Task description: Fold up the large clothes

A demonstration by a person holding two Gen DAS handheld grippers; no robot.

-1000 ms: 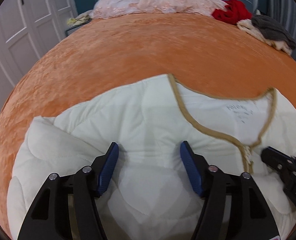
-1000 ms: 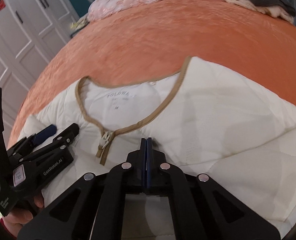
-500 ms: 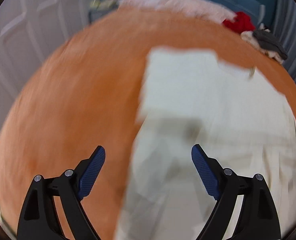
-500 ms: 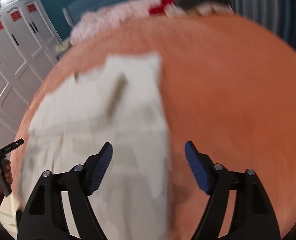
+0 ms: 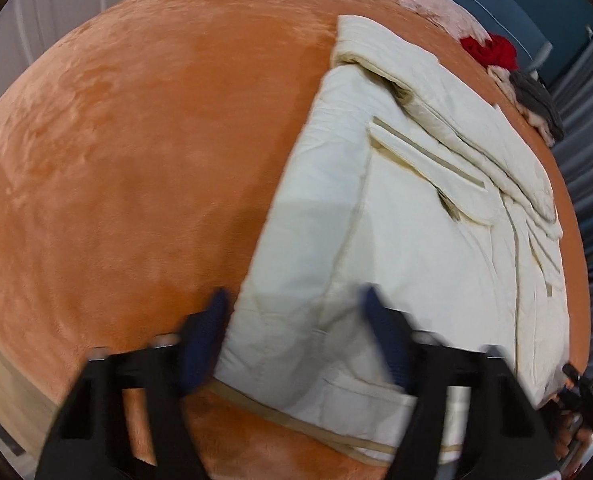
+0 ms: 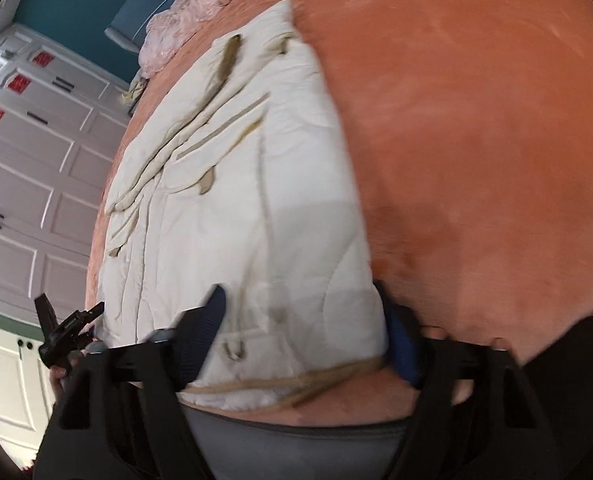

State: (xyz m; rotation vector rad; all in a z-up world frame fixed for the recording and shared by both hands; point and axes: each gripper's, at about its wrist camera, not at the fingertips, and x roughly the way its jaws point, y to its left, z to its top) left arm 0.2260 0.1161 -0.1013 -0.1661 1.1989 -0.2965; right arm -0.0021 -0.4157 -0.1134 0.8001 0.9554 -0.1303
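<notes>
Jacket [image 5: 416, 216] is the garment in hand: a cream quilted one with tan trim, lying lengthwise on the orange bed [image 5: 136, 160], its sleeves laid in over the body so that it makes a long narrow panel. It stretches straight ahead of both grippers, with its near hem closest to them.

The left gripper [image 5: 292, 336] is released, its blue pads spread wide apart. The hem's left corner sits between them, with bare bed off to the gripper's left and the bulk of the jacket ahead and to its right. The right gripper [image 6: 300, 332] is likewise unclenched and straddles the hem's right corner, with bare bed to its right. Neither gripper grasps any cloth. The fingers are blurred, so I cannot tell whether the pads touch the fabric.

Beyond the far end of the jacket, well apart from it, lie a pink blanket [image 6: 192, 12], a red garment [image 5: 490, 50] and a grey garment [image 5: 536, 100].

My reading is that the sideways folds are done and the lengthwise fold is about to begin. The next move calls for both grippers to close on the two hem corners, catching every layer of the thick padding, then to lift evenly and carry the hem forward toward the collar end. Uneven lift, or a pinch that takes only the top layer, would likely let the tucked sleeves slide out.
</notes>
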